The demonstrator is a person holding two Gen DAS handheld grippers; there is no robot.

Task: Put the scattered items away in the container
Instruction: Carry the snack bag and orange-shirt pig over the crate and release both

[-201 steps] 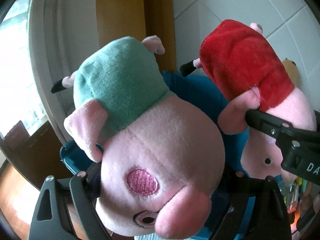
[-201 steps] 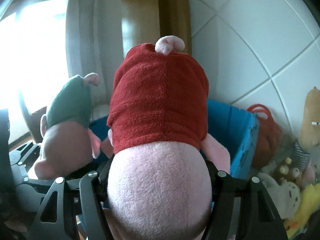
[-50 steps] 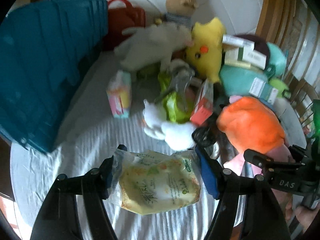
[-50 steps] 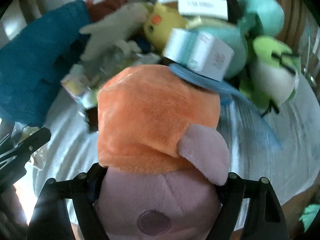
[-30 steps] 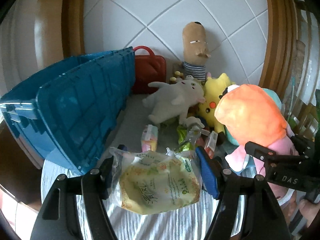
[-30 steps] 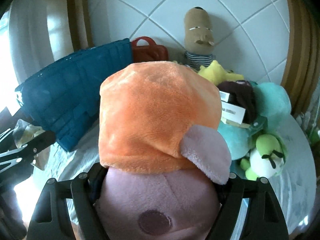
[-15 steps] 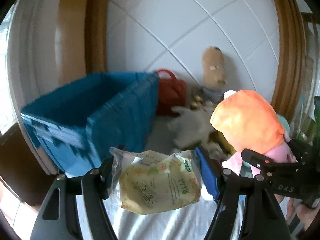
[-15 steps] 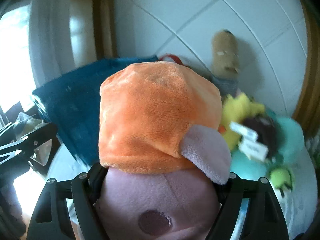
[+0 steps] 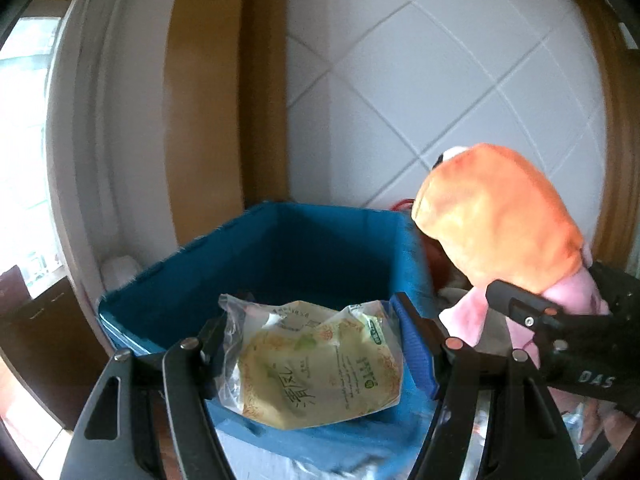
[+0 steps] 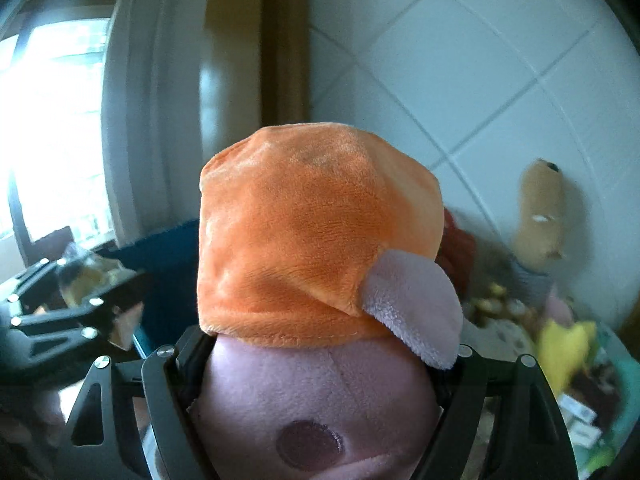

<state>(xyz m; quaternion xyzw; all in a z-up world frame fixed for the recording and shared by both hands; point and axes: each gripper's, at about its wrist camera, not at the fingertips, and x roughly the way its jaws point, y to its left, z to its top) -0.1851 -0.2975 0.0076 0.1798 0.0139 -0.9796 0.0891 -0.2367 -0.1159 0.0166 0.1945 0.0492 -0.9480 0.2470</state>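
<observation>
At 12 o'clock, open blue plastic crate [image 9: 320,248]; my left gripper [image 9: 316,354] pinches yellow-green snack bag [image 9: 320,372] near its rim; right gripper [image 10: 320,380] clamps orange-dressed pink plush pig [image 10: 316,240].

**Both loads swing up to the blue bin**

The left tongs [image 9: 312,354] now carry the snack packet [image 9: 320,364] over the blue bin [image 9: 320,248], away from the toy pile. The right tongs [image 10: 320,376] bring the orange-dressed pig plush [image 10: 316,240] up beside the bin.

White tiled wall [image 9: 420,92] (bright window [image 10: 52,120])
</observation>
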